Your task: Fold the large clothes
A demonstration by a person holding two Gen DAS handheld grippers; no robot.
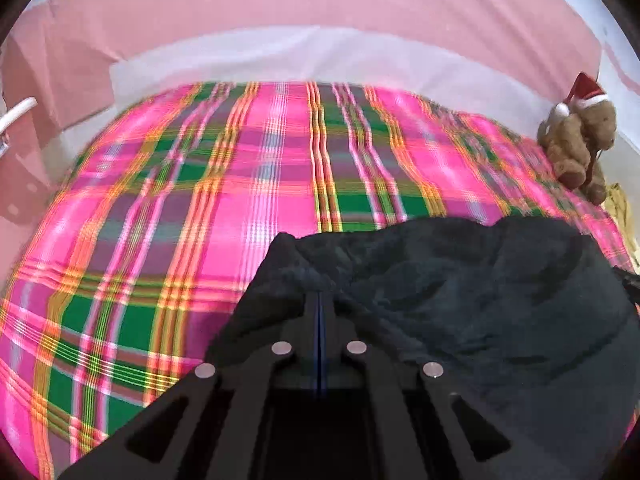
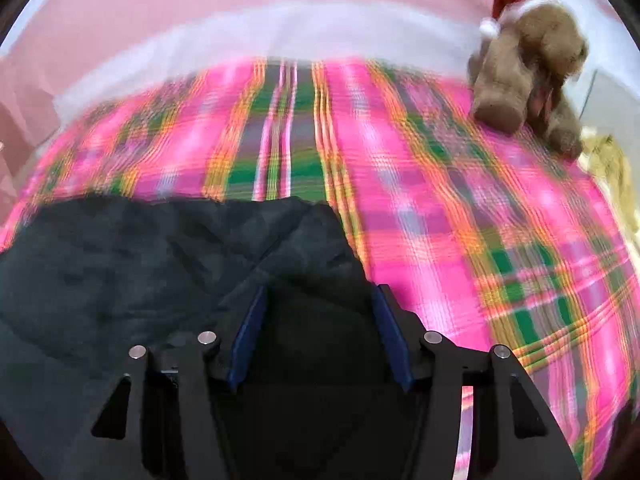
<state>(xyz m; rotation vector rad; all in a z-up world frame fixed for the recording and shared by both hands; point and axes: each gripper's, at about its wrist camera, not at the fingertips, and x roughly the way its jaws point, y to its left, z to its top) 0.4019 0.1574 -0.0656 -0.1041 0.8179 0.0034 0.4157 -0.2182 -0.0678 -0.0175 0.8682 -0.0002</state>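
Left tool (image 1: 320, 304) clamped on dark garment (image 1: 480, 300), right tool (image 2: 320, 300) wide astride it.

Ahead of me a pink, green and orange plaid cover (image 1: 280, 184) spreads, with a brown plush toy (image 1: 580, 148) in a red Santa hat at its far right edge.

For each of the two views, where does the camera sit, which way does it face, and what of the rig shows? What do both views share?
Left wrist: rides on the left gripper, looking down and forward along its closed fingers over the dark garment and plaid bedcover; only the gripper shows.
Right wrist: rides on the right gripper, facing likewise; its fingers stand apart astride the garment's corner.
Shared: dark garment, plaid bedcover, teddy bear in a Santa hat, pink wall.
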